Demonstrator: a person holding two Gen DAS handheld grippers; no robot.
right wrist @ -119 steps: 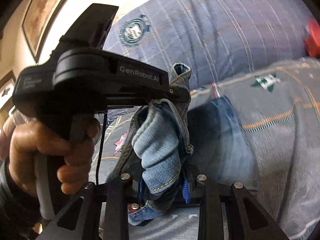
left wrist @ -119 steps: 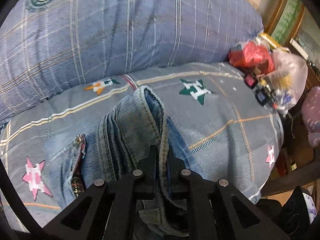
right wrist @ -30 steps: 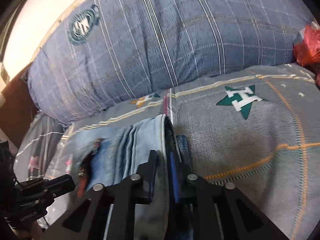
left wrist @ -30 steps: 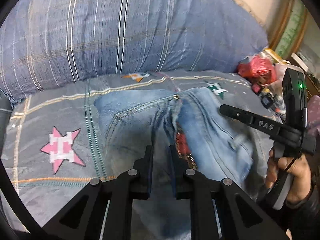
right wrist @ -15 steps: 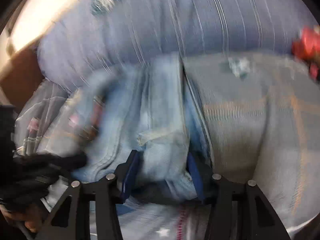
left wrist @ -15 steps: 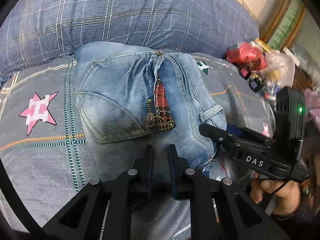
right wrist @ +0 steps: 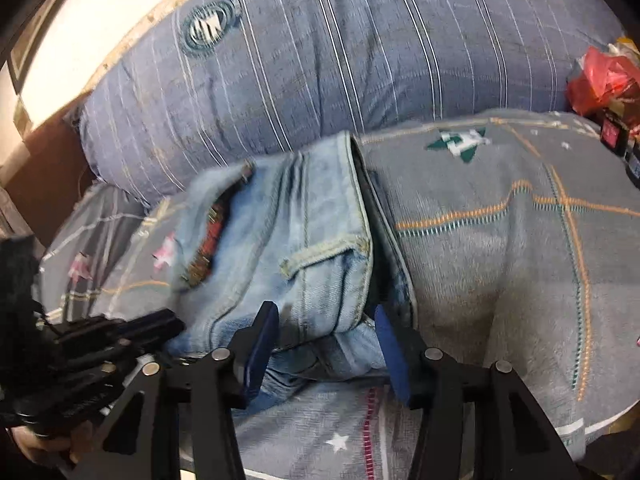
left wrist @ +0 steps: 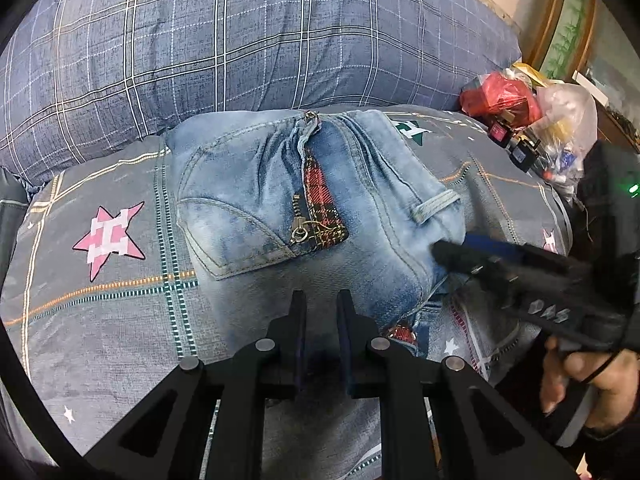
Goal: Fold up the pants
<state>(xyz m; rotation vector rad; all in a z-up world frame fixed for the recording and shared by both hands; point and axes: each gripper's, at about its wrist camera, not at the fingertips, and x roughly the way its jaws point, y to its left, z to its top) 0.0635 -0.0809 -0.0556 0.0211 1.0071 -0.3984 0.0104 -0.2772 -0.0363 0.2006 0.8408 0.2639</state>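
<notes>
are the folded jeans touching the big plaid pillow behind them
Touching: in the left wrist view the far edge of the jeans butts against the base of the plaid pillow, with no bedspread showing between them.

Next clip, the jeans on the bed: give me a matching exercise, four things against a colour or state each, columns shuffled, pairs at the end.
Things:
1. left tongs
2. right tongs
3. star on the bedspread
4. plastic bag

Colour or state:
A. red
B. pink and white
C. fingers spread apart, denim between them
D. fingers close together

The jeans lie folded on the bedspread.

Pairs: 1-D, 2-C, 3-B, 4-A
</notes>
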